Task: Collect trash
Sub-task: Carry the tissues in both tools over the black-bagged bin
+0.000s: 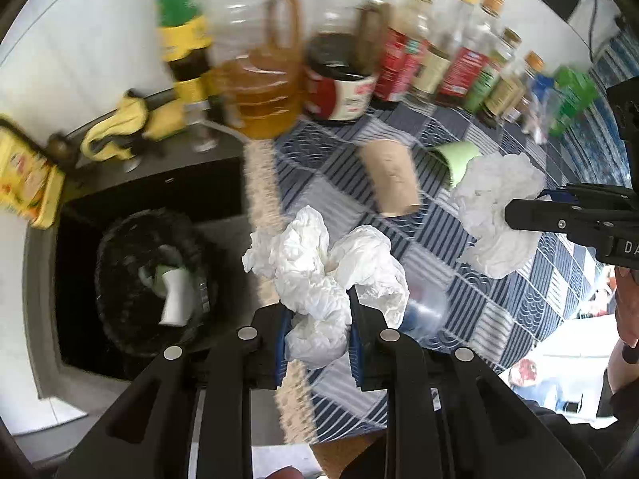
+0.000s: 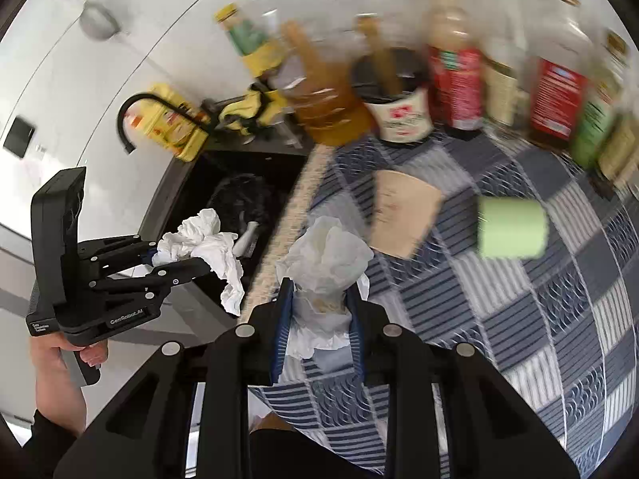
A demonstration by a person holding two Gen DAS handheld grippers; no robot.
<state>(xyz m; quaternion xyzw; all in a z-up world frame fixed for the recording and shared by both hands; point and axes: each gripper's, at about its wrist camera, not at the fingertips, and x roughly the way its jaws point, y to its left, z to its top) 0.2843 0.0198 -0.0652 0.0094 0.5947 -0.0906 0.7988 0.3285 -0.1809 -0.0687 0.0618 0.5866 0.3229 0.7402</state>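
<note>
**Crumpled tissues held in both grippers at the tabletop's left edge**

Crumpled white tissue (image 1: 315, 275) sits clamped between the blue-padded fingers of the left gripper (image 1: 317, 333), bulging out above and to the sides of them. It hangs over the left edge of the tabletop (image 1: 499, 303), which is covered in a blue and white patterned cloth. Left of that edge lies a dark sink (image 1: 167, 183), and in it a black basket (image 1: 120, 279) with a white and green item inside.

The right gripper (image 2: 319, 319) is closed on a second wad of tissue (image 2: 327, 263), held over the near left part of the cloth. In the left wrist view this wad (image 1: 499, 211) shows at the right, with one black finger across it.

On the cloth beyond lie a cardboard tube (image 1: 391, 177) and, to its right, a light green paper cup (image 1: 457, 157) on its side, the two apart. Along the far edge stands a row of bottles (image 1: 411, 52), including a large jug of amber oil (image 1: 263, 80). Yellow gloves (image 1: 120, 127) are draped by the sink's far rim. Both views are motion-blurred.
</note>
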